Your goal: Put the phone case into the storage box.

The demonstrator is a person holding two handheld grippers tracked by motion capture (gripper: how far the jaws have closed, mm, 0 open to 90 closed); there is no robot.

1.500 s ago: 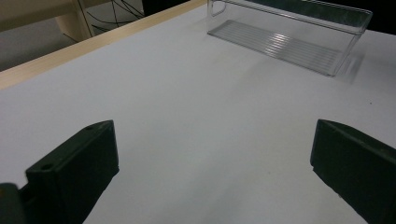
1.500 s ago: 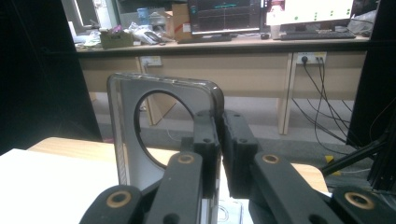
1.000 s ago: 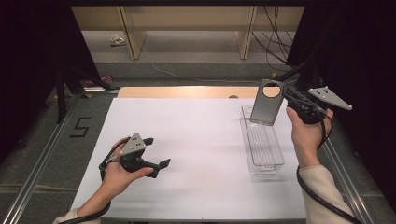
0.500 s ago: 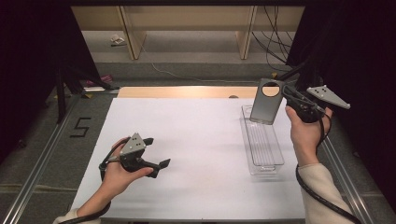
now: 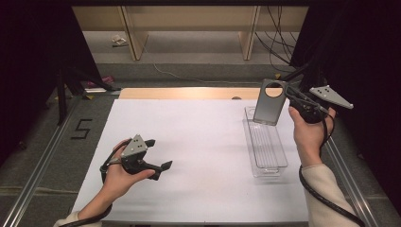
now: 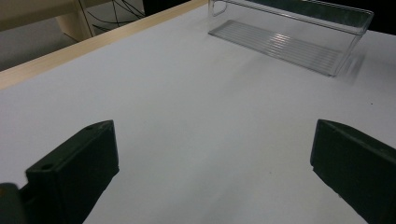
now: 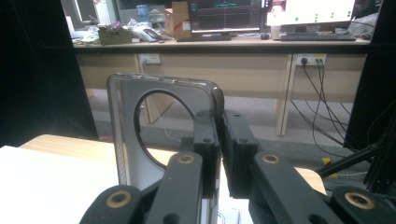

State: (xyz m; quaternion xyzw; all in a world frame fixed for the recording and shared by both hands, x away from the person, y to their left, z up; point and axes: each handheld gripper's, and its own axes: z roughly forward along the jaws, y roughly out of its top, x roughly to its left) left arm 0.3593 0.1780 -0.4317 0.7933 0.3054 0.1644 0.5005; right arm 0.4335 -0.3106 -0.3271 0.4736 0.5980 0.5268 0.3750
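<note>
One readable mark: a black "5" [image 5: 82, 128] on the grey floor strip left of the white table [image 5: 189, 142], high view. Monitors [image 7: 224, 14] on the far bench in the right gripper view show lines and dots, too small to read. Box [image 7: 180, 18] on the same bench: no legible print.
</note>
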